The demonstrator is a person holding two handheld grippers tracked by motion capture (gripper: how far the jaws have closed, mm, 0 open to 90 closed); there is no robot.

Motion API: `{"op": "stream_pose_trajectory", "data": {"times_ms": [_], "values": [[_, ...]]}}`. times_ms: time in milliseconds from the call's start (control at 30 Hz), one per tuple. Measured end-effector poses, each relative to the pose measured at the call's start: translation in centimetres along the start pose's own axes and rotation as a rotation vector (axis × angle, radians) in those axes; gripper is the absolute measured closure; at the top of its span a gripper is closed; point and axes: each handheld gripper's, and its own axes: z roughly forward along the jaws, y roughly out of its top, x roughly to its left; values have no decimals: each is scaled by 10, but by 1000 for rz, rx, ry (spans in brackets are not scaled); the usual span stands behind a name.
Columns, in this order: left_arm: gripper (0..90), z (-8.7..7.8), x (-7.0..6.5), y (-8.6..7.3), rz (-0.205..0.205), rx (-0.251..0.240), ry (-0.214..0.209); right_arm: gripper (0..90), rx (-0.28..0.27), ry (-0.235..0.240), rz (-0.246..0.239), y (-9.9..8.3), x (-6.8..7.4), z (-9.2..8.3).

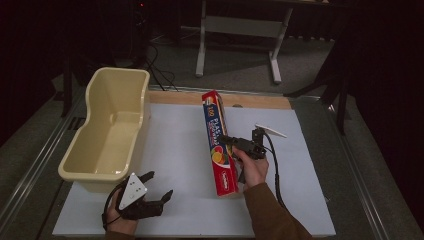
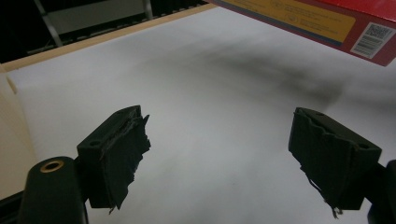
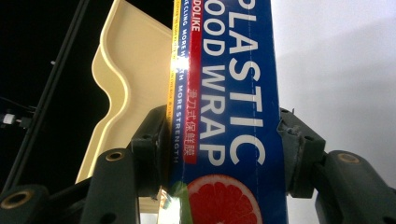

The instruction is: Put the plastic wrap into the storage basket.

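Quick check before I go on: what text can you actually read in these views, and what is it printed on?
"PLASTIC FOOD WRAP": large white letters on the blue face of the box clamped in the right tool.
"100": on the box's far end in the high view.
"MORE STRENGTH": small print along the box's edge, partly legible.
Chinese characters on the red stripe: present, too small to be sure of.
Barcode and yellow panel text in the left gripper view: too blurred to read.

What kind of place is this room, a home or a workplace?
Probably a lab or recording workspace: a white mat covers the table, black curtains surround it, and an adjustable desk frame stands behind on grey carpet.
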Motion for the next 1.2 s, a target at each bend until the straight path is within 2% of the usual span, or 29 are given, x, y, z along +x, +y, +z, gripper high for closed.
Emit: {"op": "stream_pose_trajectory", "data": {"times_ms": [233,267,300,400,700,900,1000,1067,1200], "values": [[188,0,0,0,3,1,1,437,3,26,2,-1,8,6],[188,0,0,0,3,1,0,437,0,37,6,-1,9,7],[188,0,0,0,4,0,0,437,-1,59,29,-1,11,9],[188,0,0,0,4,1,1,437,-5,79,42,0,14,12],[188,1,-1,-1,4,2,1,436,-1,104,15,4,32,21],[188,2,-1,-1,5,2,-3,435,5,121,-25,5,52,27],[188,2,-1,-1,6,1,-2,435,12,131,-33,7,61,30],[188,2,-1,-1,6,2,-1,435,27,157,-25,8,67,33],[188,2,-2,-1,7,2,-5,435,35,165,-33,11,79,36]]}}
